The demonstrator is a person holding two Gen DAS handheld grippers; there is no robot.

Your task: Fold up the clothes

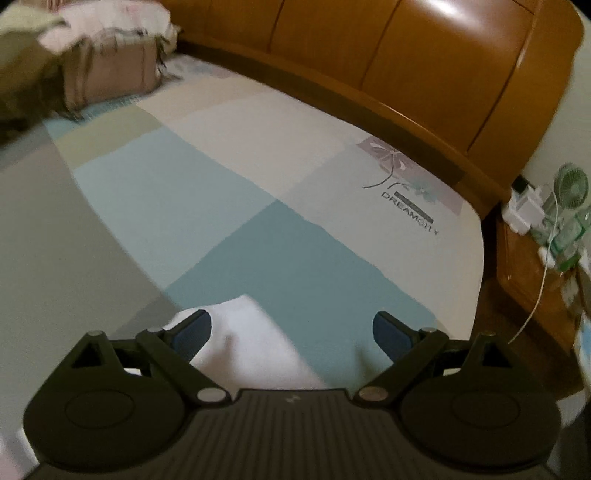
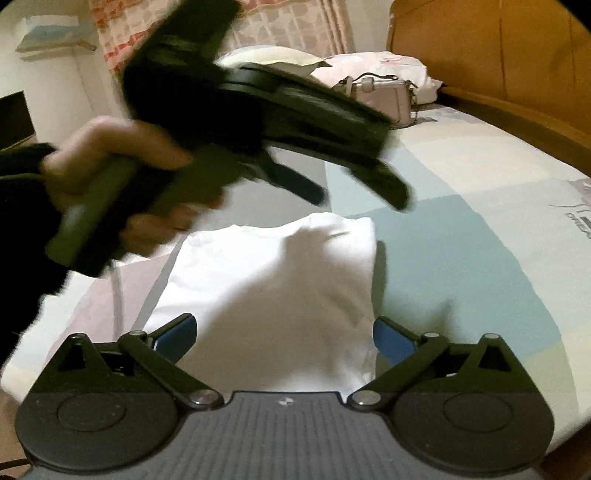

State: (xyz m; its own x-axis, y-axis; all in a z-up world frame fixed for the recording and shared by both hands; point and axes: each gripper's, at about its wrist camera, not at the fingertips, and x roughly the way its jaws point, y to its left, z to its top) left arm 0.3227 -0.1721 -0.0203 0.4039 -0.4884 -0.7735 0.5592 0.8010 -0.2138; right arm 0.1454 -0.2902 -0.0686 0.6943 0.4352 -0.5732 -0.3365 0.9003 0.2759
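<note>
A white garment (image 2: 280, 280) lies folded flat on the bed sheet (image 2: 461, 206). My right gripper (image 2: 284, 338) hovers over its near edge, open, nothing between the blue pads. In the same view the left gripper (image 2: 362, 188) is held by a hand (image 2: 110, 158) above the garment's far edge, blurred, its fingers apart. In the left wrist view my left gripper (image 1: 291, 332) is open above the bed sheet (image 1: 258, 229), and a corner of the white garment (image 1: 251, 339) shows below and between its fingers.
A wooden headboard (image 1: 406, 74) runs along the far side of the bed. A pink handbag (image 2: 380, 98) and piled bedding (image 1: 110, 22) sit near the pillows. A bedside table (image 1: 535, 266) carries a small green fan (image 1: 572, 188), a white cable and bottles.
</note>
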